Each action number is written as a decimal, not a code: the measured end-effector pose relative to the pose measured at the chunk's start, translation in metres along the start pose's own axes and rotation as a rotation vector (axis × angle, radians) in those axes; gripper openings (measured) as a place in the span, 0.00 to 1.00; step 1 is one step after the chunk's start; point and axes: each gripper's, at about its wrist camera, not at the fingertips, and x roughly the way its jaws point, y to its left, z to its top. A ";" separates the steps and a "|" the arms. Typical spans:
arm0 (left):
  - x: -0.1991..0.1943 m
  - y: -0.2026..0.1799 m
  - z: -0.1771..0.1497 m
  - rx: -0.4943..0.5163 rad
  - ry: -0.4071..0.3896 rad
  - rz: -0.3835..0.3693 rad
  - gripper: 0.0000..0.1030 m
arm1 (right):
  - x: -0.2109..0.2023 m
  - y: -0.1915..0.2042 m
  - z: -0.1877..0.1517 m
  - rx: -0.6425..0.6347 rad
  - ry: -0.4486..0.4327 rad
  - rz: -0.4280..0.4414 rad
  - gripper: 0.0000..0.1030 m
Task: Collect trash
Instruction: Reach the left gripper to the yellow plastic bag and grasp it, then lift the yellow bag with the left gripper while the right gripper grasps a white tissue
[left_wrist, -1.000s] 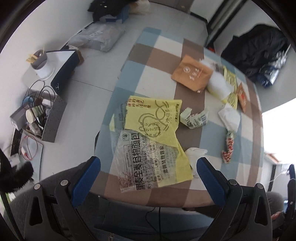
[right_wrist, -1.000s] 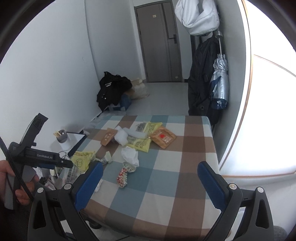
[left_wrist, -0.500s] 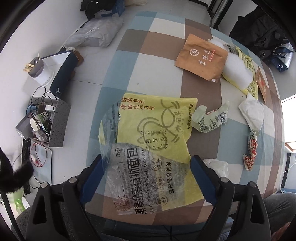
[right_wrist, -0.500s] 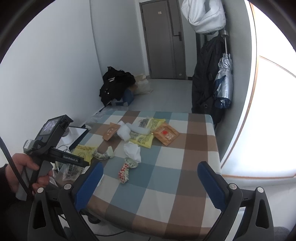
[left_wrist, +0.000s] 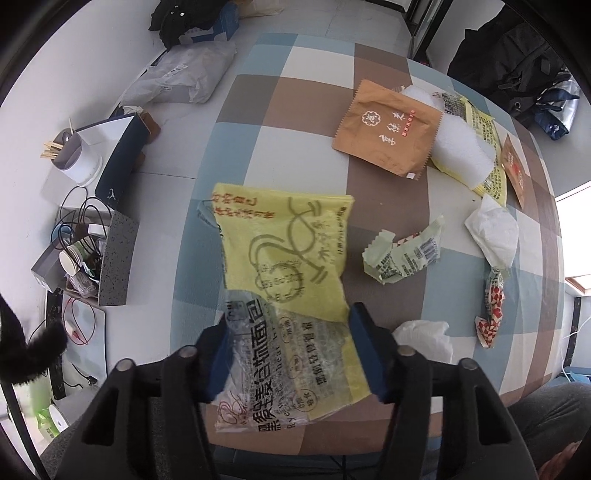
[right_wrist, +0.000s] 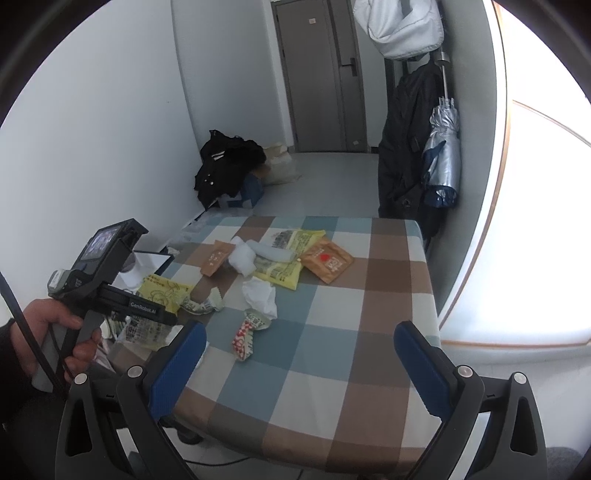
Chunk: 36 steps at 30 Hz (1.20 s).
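Note:
My left gripper (left_wrist: 290, 347) points down at the near edge of the checked table (left_wrist: 295, 110). Its jaws are closing, and the blue pads squeeze the sides of a clear printed bread bag (left_wrist: 280, 354) lying on a yellow plastic bag (left_wrist: 288, 251); both bags bunch up between them. Beyond lie a crumpled green-white wrapper (left_wrist: 406, 254), an orange-brown pouch (left_wrist: 388, 129), a white tissue (left_wrist: 495, 232) and a red-checked wrapper (left_wrist: 493, 306). My right gripper (right_wrist: 295, 354) hangs open over the table's near side, holding nothing.
On the floor left of the table stand a grey box of cables (left_wrist: 85, 251), a cup of sticks (left_wrist: 77, 158) and a dark box (left_wrist: 118, 162). A black coat and folded umbrella (right_wrist: 443, 158) hang past the far right corner. A door (right_wrist: 317, 74) is behind.
The left gripper has tipped down and come closer to the bags, and its jaws have narrowed from wide open until they pinch the bread bag and yellow bag. The right gripper has stayed put.

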 end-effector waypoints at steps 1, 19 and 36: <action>0.000 0.000 -0.001 0.001 0.002 -0.008 0.41 | 0.000 -0.001 0.000 0.004 -0.001 -0.001 1.00; -0.030 0.010 -0.005 -0.047 -0.046 -0.140 0.05 | -0.001 -0.005 -0.003 0.036 0.013 -0.010 1.00; -0.081 0.017 0.002 -0.001 -0.219 -0.220 0.05 | 0.008 -0.012 -0.001 0.107 0.067 0.096 1.00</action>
